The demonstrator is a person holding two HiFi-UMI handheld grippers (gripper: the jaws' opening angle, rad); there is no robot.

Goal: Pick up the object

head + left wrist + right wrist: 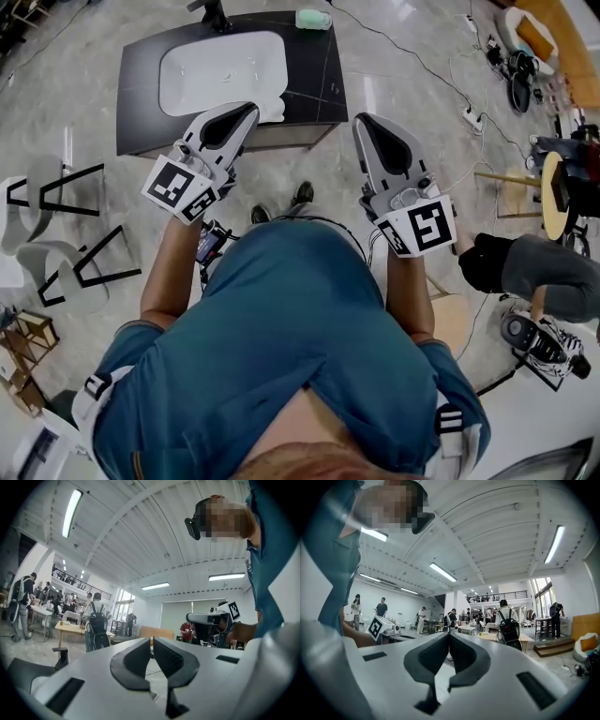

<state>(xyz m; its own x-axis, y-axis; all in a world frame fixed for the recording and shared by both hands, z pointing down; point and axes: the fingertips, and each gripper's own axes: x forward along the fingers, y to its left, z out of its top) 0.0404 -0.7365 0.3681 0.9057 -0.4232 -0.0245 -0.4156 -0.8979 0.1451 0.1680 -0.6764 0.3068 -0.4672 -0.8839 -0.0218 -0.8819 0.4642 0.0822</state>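
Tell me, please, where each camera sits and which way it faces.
Head view: on the person's head, looking steeply down at the basin counter; shows the teal shirt, forearms, left gripper and right gripper.
Left gripper view: on the left gripper, facing level across a hall; shows its shut, empty jaws and a teal sleeve.
Right gripper view: on the right gripper, likewise level; shut, empty jaws.
Shared: each gripper view catches the other gripper's marker cube.
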